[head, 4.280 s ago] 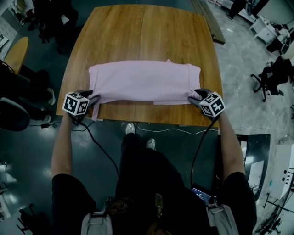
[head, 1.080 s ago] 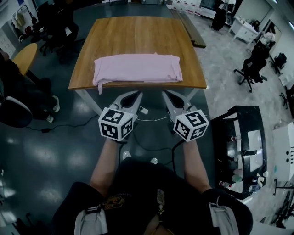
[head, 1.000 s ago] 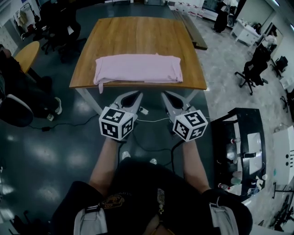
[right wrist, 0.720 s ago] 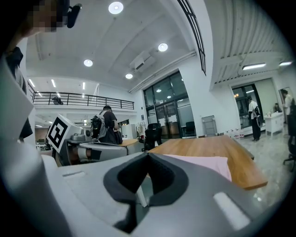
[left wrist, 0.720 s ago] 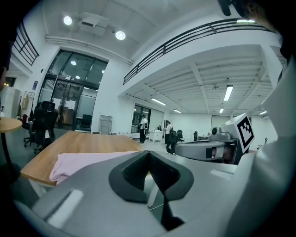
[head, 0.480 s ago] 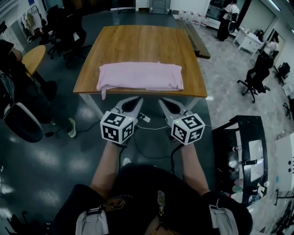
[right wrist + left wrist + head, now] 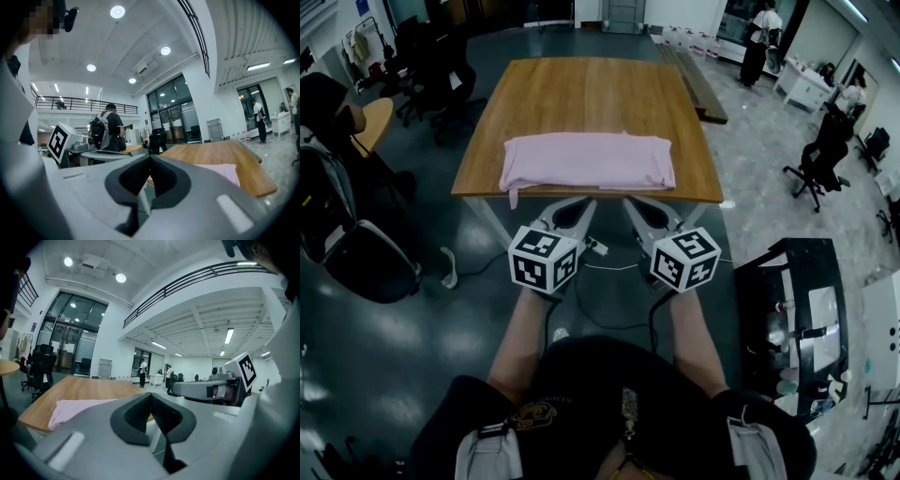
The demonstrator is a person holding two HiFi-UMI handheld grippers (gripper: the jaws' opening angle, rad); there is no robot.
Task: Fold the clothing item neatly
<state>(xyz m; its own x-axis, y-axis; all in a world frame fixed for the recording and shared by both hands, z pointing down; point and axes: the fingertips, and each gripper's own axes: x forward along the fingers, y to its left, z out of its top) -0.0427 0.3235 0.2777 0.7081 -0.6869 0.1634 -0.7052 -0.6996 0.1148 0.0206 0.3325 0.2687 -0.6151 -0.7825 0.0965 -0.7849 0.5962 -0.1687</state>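
Note:
A pink garment lies folded into a long flat band near the front edge of the wooden table; a small corner hangs over the edge at its left. It shows again as the pink garment in the left gripper view and the pink garment in the right gripper view. Both grippers are held back from the table, side by side at chest height. My left gripper is shut and empty. My right gripper is shut and empty too.
A round side table and office chairs stand at the left. A black cart stands at the right. People are at desks far back. Cables trail on the dark floor below the table's front edge.
Earlier both grippers held the garment's front corners at the table edge. Both have let go and drawn back. Over the last second the view tilted slightly; the grippers barely moved.

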